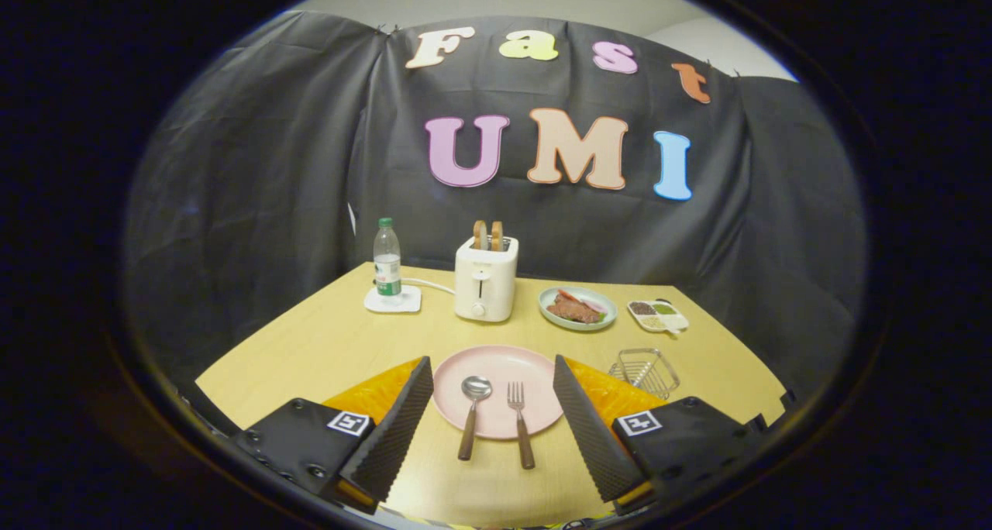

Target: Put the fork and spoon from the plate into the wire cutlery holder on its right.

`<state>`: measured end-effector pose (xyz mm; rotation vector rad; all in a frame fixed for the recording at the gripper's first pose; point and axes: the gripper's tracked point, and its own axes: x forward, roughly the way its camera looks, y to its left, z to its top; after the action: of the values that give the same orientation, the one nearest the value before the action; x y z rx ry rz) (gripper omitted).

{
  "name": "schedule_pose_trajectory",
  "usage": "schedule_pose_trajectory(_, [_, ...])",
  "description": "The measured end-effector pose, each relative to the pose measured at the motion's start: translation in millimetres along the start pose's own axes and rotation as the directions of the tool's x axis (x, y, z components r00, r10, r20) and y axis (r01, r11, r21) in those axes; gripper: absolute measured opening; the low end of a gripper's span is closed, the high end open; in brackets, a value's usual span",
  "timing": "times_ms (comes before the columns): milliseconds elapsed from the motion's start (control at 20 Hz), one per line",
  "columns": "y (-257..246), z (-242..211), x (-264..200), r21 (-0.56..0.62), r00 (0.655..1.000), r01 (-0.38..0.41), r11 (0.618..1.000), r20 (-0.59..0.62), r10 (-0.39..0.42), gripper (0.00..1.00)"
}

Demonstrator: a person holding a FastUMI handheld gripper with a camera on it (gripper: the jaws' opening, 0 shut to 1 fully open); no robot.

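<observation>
A pink plate (496, 367) lies on the yellow table (325, 344), seen between my two fingers and a little ahead of them. On it rest a spoon (471, 414) on the left and a fork (519, 423) on the right, both with brown handles that reach over the plate's near rim toward me. The wire cutlery holder (645, 370) stands just right of the plate, beyond my right finger. My gripper (493, 375) is open wide, held above the table, with nothing between its fingers.
At the back of the table stand a white toaster (485, 279) holding bread, a water bottle (387, 260) on a white coaster, a plate of food (578, 308) and a small divided tray (658, 314). Black cloth walls the booth behind.
</observation>
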<state>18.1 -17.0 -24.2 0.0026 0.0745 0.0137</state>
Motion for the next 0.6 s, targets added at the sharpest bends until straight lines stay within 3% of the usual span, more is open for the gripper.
schedule_pose_trajectory(600, [-22.2,-71.8,22.2,0.015,0.992,-0.013,1.0,-0.124,0.014,0.99])
